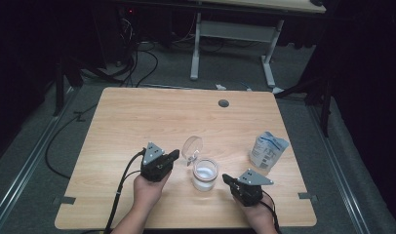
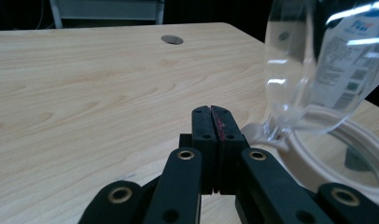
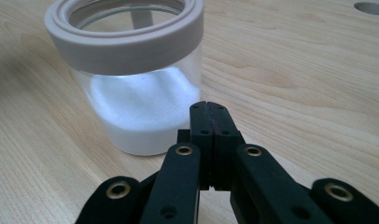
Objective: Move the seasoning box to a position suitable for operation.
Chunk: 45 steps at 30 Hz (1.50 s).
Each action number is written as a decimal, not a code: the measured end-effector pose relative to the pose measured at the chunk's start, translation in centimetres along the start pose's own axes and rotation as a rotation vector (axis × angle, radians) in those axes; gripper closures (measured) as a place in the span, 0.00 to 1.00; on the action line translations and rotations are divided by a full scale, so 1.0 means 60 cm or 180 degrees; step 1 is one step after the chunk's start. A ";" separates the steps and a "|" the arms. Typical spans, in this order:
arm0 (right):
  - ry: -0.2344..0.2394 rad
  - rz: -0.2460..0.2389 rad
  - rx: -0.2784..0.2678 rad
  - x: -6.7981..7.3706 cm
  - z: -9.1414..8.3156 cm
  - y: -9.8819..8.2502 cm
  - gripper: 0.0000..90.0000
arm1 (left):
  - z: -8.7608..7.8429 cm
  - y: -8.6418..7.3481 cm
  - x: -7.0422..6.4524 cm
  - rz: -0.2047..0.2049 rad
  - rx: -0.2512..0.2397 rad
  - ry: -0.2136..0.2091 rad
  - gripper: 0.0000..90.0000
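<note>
Pale wood-grain table (image 1: 137, 117) under dim light, dark floor and cabling beyond.

Nearest, at about 5 o'clock from table centre: right gripper (image 1: 228, 179), jaws clenched pad to pad on nothing; confirmed in the right gripper view (image 3: 209, 112). It points toward the jar from the jar's 4 o'clock, near but apart.

At about 7 o'clock: left gripper (image 1: 173, 155), jaws likewise pressed together and empty (image 2: 211, 114), tips just beside the hinged lid.

Between them, a little toward 6 o'clock from centre: clear glass jar (image 1: 205, 174) with a pale rim band (image 3: 127, 42), roughly a third full of white powder (image 3: 141, 112). Its clear hinged lid (image 1: 191, 149) stands tipped open at the jar's 11 o'clock.

At 3 o'clock, well apart: white and blue pouch (image 1: 267, 151), upright.

Far side, 12 o'clock: grey cable grommet (image 1: 223, 103).

Judgement: the step looks like handling the lid, probably swinging it shut. To do it well:
- steady the jar with the right gripper low on the glass, so it cannot slide or tip
- push the lid from behind with the closed left tips, gently
- keep clear of the powder.
</note>
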State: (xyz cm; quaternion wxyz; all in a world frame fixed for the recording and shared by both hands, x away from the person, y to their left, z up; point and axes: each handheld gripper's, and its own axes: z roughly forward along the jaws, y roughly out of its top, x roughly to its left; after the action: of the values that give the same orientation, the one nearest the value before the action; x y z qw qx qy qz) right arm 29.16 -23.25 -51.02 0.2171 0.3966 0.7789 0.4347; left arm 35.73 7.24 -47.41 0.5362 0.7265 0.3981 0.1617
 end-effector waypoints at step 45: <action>-0.0158 -0.0056 -0.0181 0.017 0.008 0.036 1.00 | -0.133 -0.104 0.127 -0.0045 0.0107 0.0470 0.58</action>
State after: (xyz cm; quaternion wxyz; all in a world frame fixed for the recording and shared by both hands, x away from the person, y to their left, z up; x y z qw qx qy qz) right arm 29.80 -21.49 -49.44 0.2513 0.3941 0.7640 0.4448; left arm 32.75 18.83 -51.60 0.4943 0.7187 0.4443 0.2043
